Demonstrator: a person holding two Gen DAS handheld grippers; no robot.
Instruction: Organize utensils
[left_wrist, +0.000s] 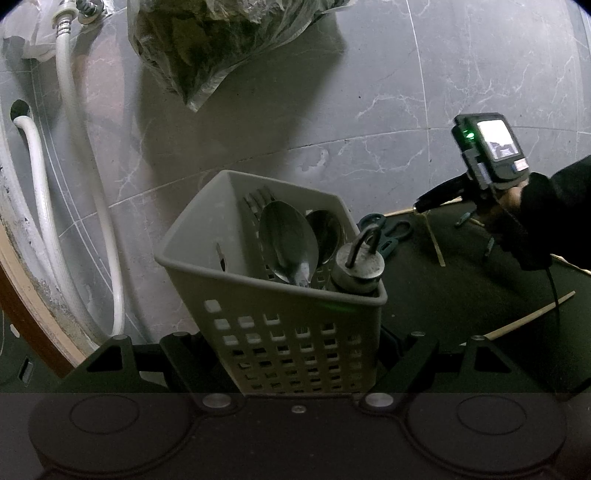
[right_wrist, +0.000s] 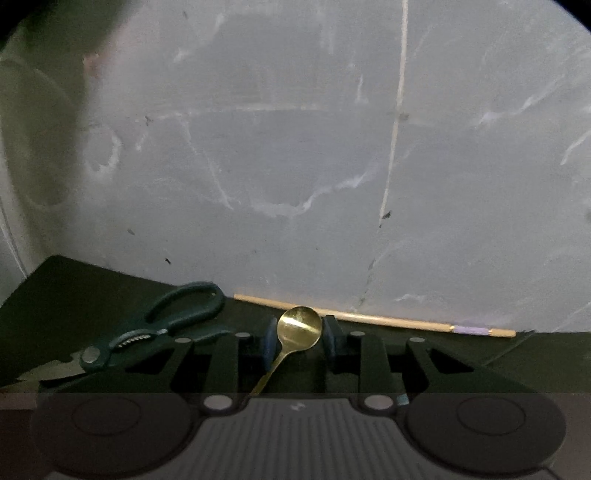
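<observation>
A white slotted utensil basket (left_wrist: 229, 325) is clamped between the fingers of my left gripper (left_wrist: 291, 354), above the grey marble. It holds two steel spoons (left_wrist: 288, 240), a fork (left_wrist: 258, 195) and a metal tool with a loop on top (left_wrist: 360, 262). My right gripper (right_wrist: 299, 338) is shut on the bowl of a small gold spoon (right_wrist: 299, 325), whose handle runs back toward the camera. In the left wrist view the right gripper (left_wrist: 424, 203), held by a hand in a dark sleeve, hovers over the black mat (left_wrist: 461, 295).
Dark green scissors (right_wrist: 166, 321) lie on the black mat (right_wrist: 74, 288) left of the spoon. A wooden chopstick (right_wrist: 369, 317) lies along the mat's far edge; others (left_wrist: 528, 314) lie on it. White hoses (left_wrist: 70, 147) and a plastic bag of greens (left_wrist: 221, 48) lie farther back.
</observation>
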